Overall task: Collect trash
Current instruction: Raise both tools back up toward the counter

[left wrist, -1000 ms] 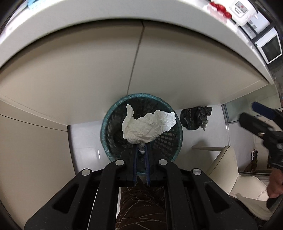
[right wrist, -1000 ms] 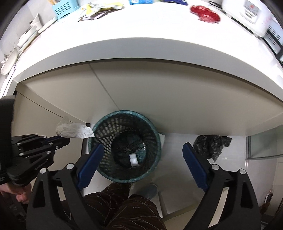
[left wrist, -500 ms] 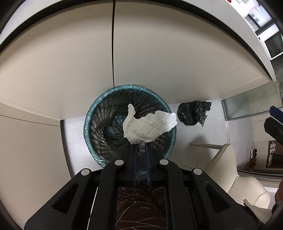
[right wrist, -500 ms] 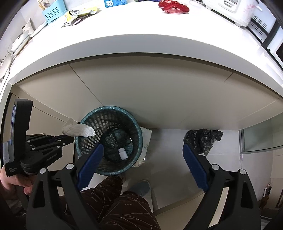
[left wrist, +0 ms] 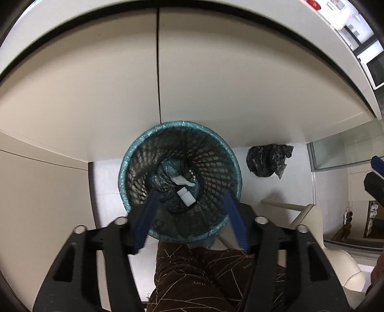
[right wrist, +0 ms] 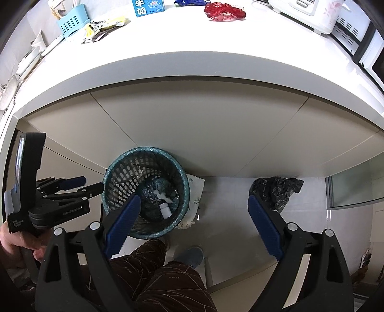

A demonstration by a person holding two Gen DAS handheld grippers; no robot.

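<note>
Right wrist view, black bag (right wrist: 276, 189) beside bin (right wrist: 146, 192), red wrapper (right wrist: 224, 10) on counter (right wrist: 192, 60).

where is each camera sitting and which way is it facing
Left wrist: rides the left gripper, looking steeply down into the mesh bin; blue fingers spread with nothing between, brown trouser leg below.
Right wrist: rides the right gripper, tilted down at cabinet fronts, counter above; open fingers, the hand holding the left gripper.
Shared: bin, white tissue and small bottle inside, black bag on the floor.
</note>
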